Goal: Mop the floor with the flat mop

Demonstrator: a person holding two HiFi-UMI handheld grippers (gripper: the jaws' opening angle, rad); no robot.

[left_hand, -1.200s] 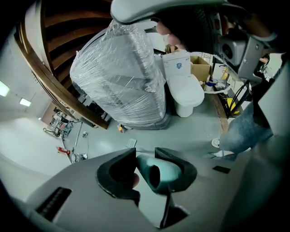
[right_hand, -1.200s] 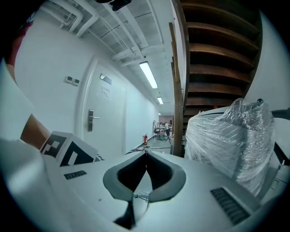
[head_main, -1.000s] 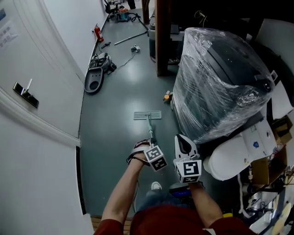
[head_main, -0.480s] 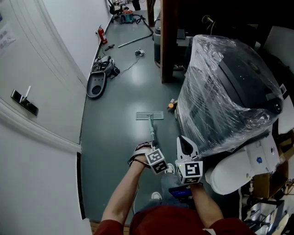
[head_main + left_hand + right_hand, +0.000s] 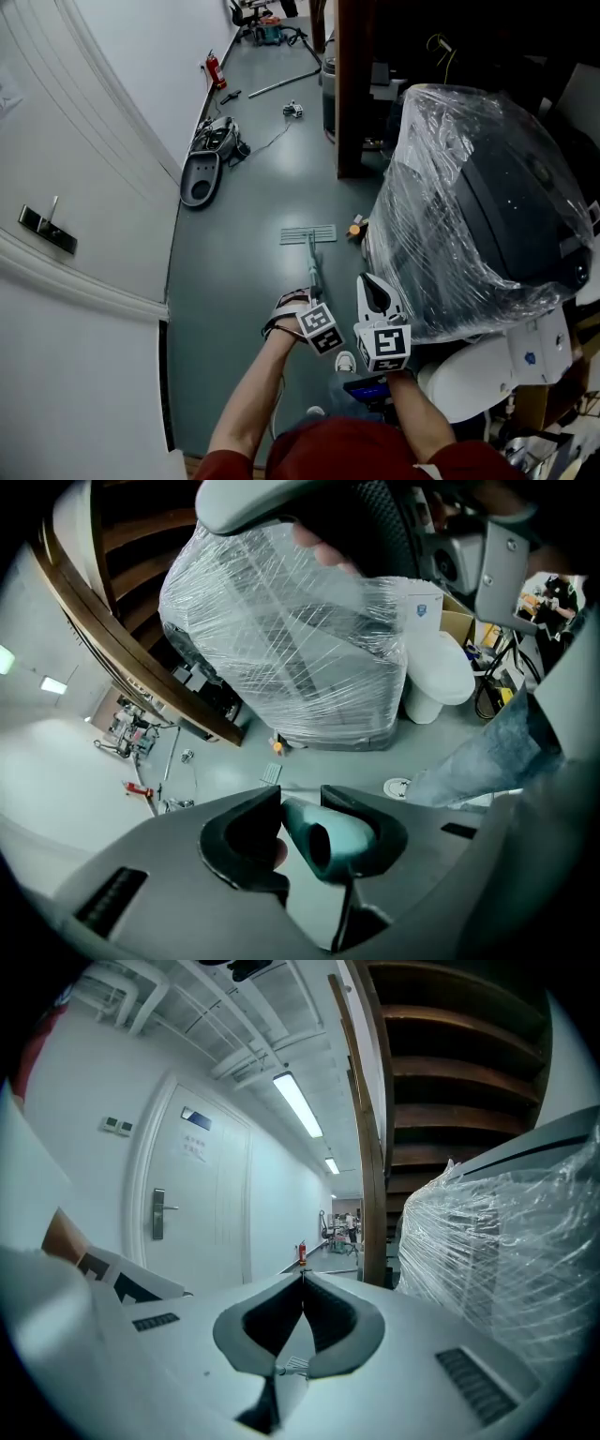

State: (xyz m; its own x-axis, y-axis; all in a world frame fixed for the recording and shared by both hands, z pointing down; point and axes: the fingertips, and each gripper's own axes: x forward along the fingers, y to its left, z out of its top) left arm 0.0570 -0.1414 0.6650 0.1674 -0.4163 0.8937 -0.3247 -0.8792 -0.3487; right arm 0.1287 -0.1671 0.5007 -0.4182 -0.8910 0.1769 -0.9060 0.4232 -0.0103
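We clamp the mop handle [image 5: 330,841] in the left gripper [image 5: 302,829]. It runs straight ahead to the mop head [image 5: 307,234]. The right gripper [image 5: 302,1286], alongside, is closed and empty.

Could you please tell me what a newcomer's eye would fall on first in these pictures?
First comes the big, dark film-wrapped object, which fills the right of the head view. Next is the flat mop lying on the grey floor ahead of the person, its handle clamped in the left gripper. The right gripper beside it is shut on nothing.
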